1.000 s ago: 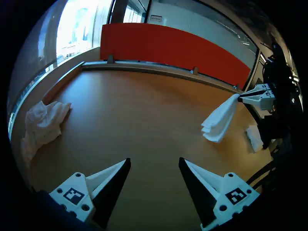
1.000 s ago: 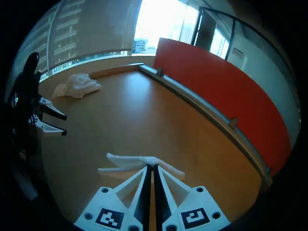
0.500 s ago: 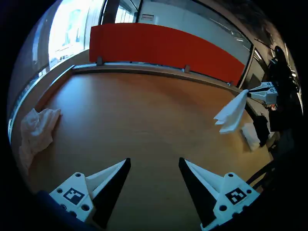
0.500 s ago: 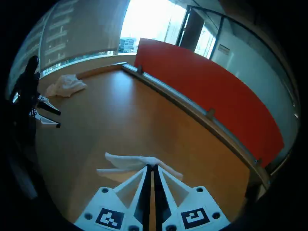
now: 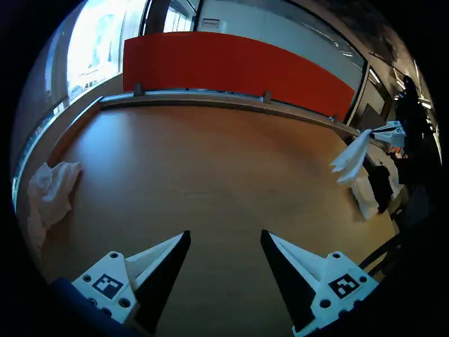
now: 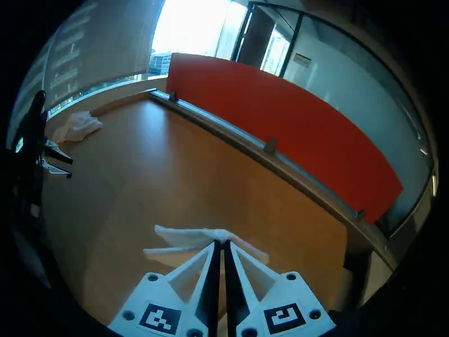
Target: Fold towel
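**A:** Right gripper [image 6: 222, 244] first: how far open?

**B:** Closed all the way, both fingers pressed together on a white towel [image 6: 193, 237], barely a slit left between them.

**A:** Gripped where on the towel?

**B:** Pinched at one edge, right at the fingertips. Fanning out just beyond the tips in a few flat layers, mostly to their left, with a shorter flap to their right. From the left gripper view, hanging down from those same tips, lifted above the wooden tabletop [image 5: 213, 163].

**A:** And the left gripper [image 5: 224, 233]?

**B:** Spread wide, nothing between the fingers, only bare wood ahead of them. Well apart from the towel, which is far off to the right of the right finger, near the table's end.

**A:** Anything else worth noting?

**B:** Crumpled white cloth [image 5: 50, 194] far to the left of the left finger, against the table's raised edge. Folded white cloth [image 5: 367, 196] lying just below the hanging towel; too small to tell whether touching or apart. Red partition [image 5: 236, 62] along the far side, straight ahead beyond the open fingers.
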`<state>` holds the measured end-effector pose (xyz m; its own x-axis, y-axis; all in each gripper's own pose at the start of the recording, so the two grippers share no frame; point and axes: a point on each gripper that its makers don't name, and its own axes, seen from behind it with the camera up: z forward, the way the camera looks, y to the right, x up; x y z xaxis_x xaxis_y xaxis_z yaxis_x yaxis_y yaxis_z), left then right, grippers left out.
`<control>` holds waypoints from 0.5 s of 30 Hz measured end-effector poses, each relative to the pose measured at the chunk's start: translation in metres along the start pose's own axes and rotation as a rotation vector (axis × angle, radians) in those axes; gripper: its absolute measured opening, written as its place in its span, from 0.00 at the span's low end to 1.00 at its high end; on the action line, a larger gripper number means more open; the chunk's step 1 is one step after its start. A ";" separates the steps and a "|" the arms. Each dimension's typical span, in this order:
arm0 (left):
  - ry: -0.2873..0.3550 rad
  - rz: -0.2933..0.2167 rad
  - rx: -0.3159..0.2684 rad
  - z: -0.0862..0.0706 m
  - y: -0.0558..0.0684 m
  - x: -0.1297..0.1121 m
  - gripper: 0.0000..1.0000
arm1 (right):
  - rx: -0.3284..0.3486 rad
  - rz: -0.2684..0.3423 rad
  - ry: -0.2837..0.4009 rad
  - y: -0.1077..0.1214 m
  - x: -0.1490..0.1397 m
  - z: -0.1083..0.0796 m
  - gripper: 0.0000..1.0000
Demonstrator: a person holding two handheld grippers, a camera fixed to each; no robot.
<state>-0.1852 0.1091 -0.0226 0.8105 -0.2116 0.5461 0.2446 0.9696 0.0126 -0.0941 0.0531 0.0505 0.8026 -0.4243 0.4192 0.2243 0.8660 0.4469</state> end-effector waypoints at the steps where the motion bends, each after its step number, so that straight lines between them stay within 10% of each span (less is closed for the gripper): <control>1: -0.001 0.000 0.001 0.000 0.001 0.000 0.93 | -0.006 -0.001 -0.006 0.006 -0.004 -0.002 0.04; 15: -0.013 0.020 0.013 0.006 0.016 0.003 0.93 | -0.077 0.020 -0.076 0.075 -0.058 -0.025 0.04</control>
<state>-0.1817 0.1251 -0.0159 0.8081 -0.1908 0.5572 0.2218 0.9750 0.0122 -0.1103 0.1497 0.0402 0.7636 -0.4230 0.4878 0.2526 0.8910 0.3773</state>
